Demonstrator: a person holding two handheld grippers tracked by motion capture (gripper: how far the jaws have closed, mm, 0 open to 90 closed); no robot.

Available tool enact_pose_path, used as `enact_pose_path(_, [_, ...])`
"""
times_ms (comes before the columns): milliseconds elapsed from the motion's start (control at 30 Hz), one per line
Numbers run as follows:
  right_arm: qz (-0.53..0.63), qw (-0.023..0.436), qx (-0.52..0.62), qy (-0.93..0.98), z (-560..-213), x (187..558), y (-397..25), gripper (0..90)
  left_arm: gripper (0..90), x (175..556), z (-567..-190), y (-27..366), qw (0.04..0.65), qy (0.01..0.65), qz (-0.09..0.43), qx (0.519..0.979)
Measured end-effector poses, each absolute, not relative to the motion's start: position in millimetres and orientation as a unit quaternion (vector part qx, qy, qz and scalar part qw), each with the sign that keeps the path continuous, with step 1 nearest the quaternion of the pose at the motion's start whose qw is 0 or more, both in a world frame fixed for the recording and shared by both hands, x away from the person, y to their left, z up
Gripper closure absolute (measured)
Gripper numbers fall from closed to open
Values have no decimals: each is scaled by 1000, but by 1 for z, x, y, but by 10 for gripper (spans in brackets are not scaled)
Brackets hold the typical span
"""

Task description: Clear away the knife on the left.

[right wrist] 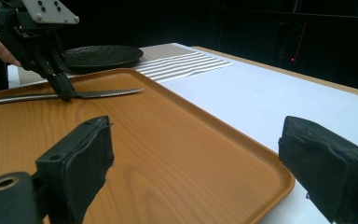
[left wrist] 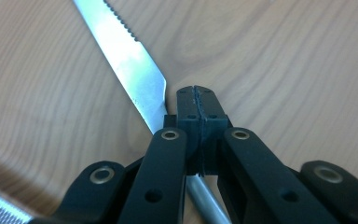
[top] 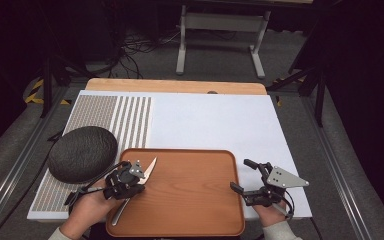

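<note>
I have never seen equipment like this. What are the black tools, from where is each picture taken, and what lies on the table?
A person sits at a white table and holds a hand-operated gripper in each hand; no robot arm is involved. Each gripper has two black jaws and carries its own camera.

The high view looks down from above the person's side. The left gripper is over a wooden tray, and the right gripper is at the tray's right edge.

The left gripper view looks along its jaws: they are pressed together on a table knife, where blade meets handle. The knife lies on the tray.

The right gripper view looks along its jaws, which stand wide apart and hold nothing; farther off it shows the left gripper on the knife.

A dark round plate rests on a striped mat to the left.
</note>
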State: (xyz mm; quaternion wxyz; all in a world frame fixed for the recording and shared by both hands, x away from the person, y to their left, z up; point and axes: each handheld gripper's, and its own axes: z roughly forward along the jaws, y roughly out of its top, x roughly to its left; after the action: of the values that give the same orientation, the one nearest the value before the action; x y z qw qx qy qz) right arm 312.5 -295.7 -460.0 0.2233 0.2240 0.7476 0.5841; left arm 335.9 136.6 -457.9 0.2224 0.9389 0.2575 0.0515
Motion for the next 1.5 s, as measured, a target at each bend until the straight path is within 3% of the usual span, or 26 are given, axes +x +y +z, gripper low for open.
enact_pose_path(1500, [584, 228, 223, 746, -459, 312, -297, 102, 898, 343, -458, 168, 215, 310, 35, 925])
